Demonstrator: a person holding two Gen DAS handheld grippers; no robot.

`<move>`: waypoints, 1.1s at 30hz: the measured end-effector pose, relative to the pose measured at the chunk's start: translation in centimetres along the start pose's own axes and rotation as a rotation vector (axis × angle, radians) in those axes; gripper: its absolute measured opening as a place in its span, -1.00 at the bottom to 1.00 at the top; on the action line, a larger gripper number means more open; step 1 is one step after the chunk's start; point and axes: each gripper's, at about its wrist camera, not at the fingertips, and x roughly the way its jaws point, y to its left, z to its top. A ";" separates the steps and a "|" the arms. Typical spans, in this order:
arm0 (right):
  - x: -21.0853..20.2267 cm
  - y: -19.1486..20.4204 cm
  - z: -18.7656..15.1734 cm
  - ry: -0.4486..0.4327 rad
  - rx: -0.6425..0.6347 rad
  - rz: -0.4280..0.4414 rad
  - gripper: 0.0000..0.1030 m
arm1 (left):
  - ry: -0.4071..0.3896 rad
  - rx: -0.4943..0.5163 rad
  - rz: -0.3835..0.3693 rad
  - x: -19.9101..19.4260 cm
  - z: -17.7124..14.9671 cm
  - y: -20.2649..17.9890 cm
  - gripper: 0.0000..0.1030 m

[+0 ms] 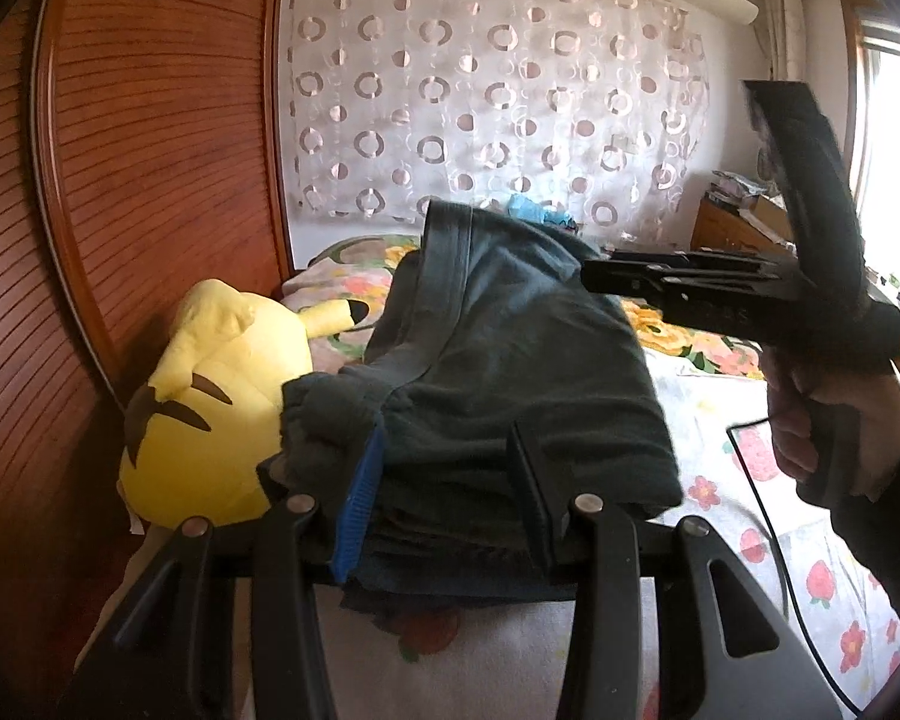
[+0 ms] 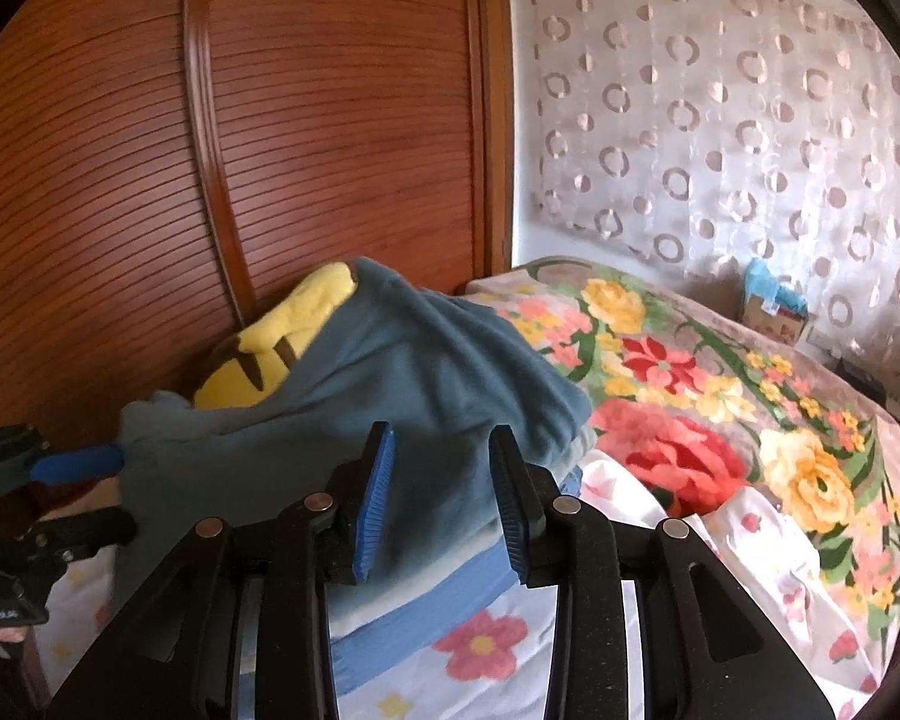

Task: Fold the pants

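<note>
While the left gripper (image 1: pixel 444 492) clamps its jaws on the folded pants (image 1: pixel 510 360) atop the bed (image 2: pixel 750 540), the right gripper (image 2: pixel 444 504) hovers, jaws narrowly parted around the fabric's edge.

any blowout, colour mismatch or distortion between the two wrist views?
Left wrist: window blown out at the right edge, pants read dark green-grey. Right wrist: even light, the same pants read bluer and paler. Both: fisheye bows the wooden slatted door, corners vignette black.

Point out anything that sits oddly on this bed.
The folded dark teal pants lie partly draped over the yellow plush toy beside the wooden wardrobe, so the bundle sits humped and tilted, not flat on the flowered bedsheet.
</note>
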 end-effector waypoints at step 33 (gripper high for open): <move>-16.7 6.1 -3.3 -0.155 0.067 -0.127 0.50 | -0.131 0.066 -0.052 -12.6 -0.3 -3.6 -0.18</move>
